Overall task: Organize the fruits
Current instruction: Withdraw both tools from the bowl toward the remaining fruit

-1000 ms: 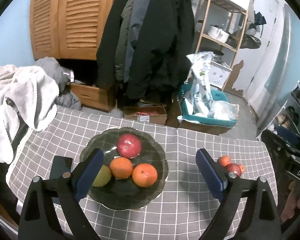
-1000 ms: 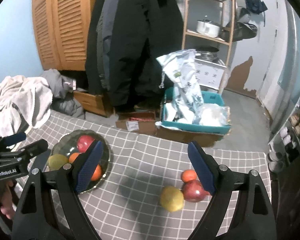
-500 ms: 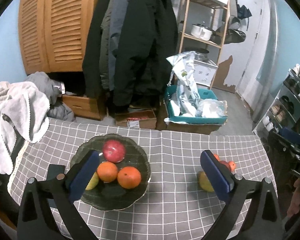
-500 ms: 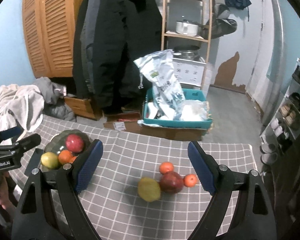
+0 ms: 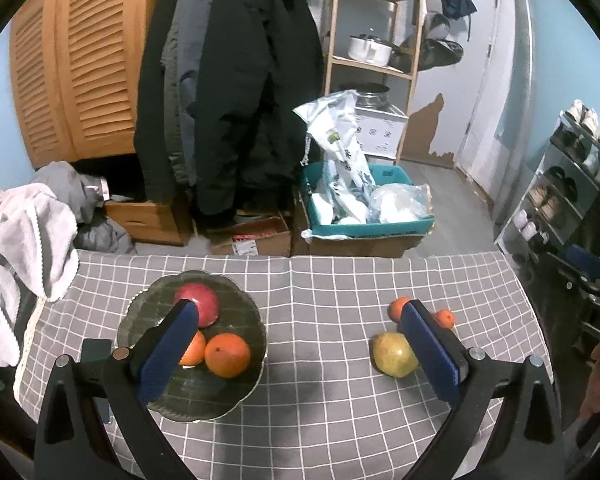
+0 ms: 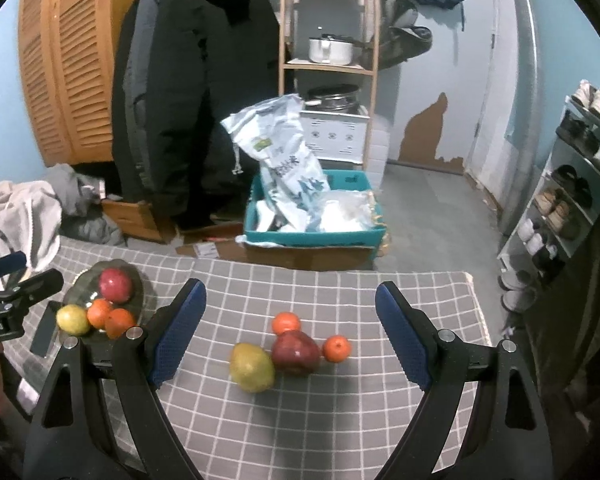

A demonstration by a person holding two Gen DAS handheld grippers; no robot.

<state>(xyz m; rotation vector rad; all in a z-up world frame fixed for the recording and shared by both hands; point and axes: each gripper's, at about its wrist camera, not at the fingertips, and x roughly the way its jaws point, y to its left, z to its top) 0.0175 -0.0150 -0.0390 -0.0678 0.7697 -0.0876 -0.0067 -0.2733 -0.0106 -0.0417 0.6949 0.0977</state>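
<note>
Four fruits sit in the bowl (image 5: 256, 354); four loose fruits (image 6: 294, 352) remain on the tabletop (image 6: 340, 420); both grippers' fingers (image 6: 178, 342) are spread, empty.

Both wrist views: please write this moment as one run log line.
left gripper: open, empty | right gripper: open, empty | bowl: four fruits | tablecloth: four loose fruits | phase: before pick

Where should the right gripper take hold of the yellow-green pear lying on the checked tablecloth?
Probably across the widest part of the yellow-green pear, coming from above. The dark red apple sits against its right side, so set the fingers front and back rather than left and right. The right gripper is open and already frames the cluster.
</note>
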